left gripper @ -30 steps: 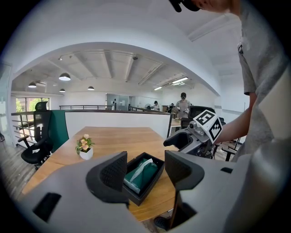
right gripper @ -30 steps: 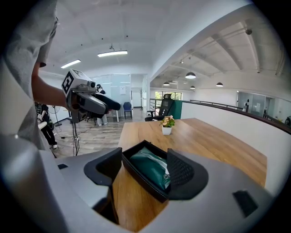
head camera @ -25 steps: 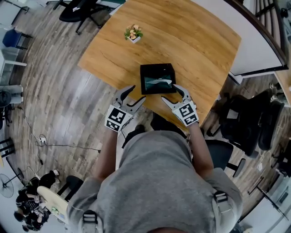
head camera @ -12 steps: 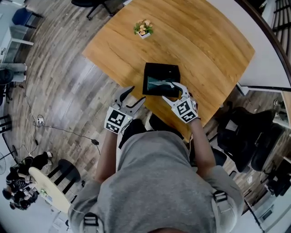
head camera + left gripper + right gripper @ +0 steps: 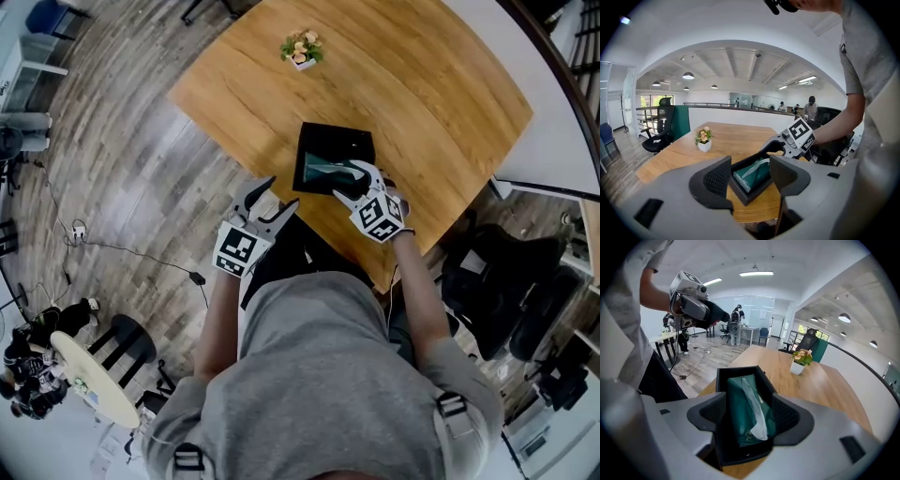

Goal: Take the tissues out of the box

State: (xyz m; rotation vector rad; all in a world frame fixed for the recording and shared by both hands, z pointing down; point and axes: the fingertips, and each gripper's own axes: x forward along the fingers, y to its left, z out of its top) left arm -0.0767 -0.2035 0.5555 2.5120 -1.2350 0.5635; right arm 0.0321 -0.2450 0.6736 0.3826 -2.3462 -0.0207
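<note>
Two jaws of the right gripper are standing wide apart, framing the green tissue pack between them with nothing pinched yet. A loose white tissue is sticking out of the pack's slit just under the gripper's mouth. That is probably why the person is holding the tool right over the near end of the pack: closing there should catch the sheet rather than the wrapper. Whether the pads are already touching the pack is not clear from any view. The pack is sitting inside the black box, filling most of it, so the tissues are not out.

The left gripper is hanging beside the near-left corner of the box, just off the table edge, with its jaws also parted and holding nothing. Its own view is looking through the gap at the box beyond. It appears to be waiting there to steady the box if the pull drags it, since the box looks light and is resting loose near the edge of the wooden table.

Farther out, a small potted flower is standing well apart from the box, out of the way of both tools.
</note>
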